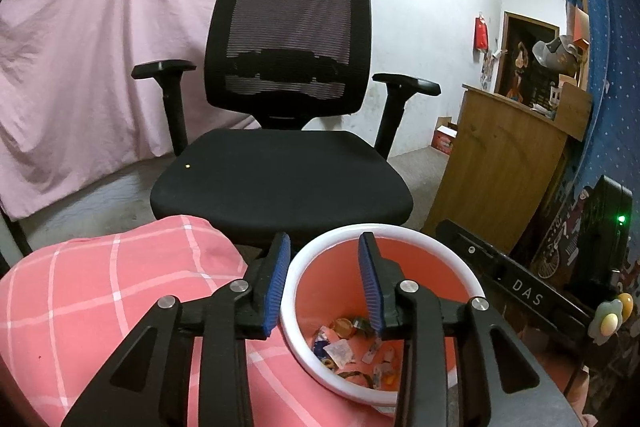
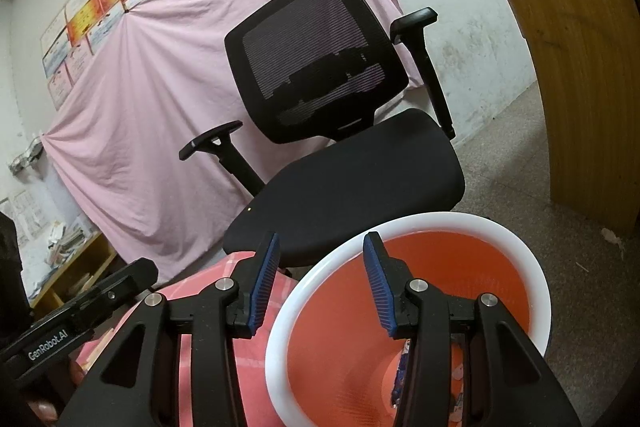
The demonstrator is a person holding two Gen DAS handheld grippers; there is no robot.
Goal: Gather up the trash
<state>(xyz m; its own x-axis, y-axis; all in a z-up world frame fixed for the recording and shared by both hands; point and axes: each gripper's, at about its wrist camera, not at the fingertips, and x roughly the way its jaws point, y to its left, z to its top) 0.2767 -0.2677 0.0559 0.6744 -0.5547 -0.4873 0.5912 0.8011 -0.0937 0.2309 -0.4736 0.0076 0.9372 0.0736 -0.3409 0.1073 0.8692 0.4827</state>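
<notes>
A pink trash bin with a white rim [image 1: 440, 239] stands below both grippers, beside a pink checked cushion [image 1: 120, 287]. Several wrappers and paper scraps [image 1: 340, 347] lie at its bottom. My left gripper [image 1: 324, 283] is open and empty, its fingers straddling the bin's left rim. My right gripper [image 2: 320, 287] is open and empty too, above the same bin's white rim [image 2: 460, 223], straddling its left side. The right gripper's body [image 1: 520, 291] shows at the right of the left wrist view, and the left gripper's body [image 2: 80, 311] shows at the left of the right wrist view.
A black mesh office chair [image 1: 280, 171] stands just behind the bin, its seat bare except a tiny light speck [image 1: 187, 167]. A pink sheet [image 1: 100, 47] hangs on the wall behind. A wooden cabinet [image 1: 500, 167] stands at the right.
</notes>
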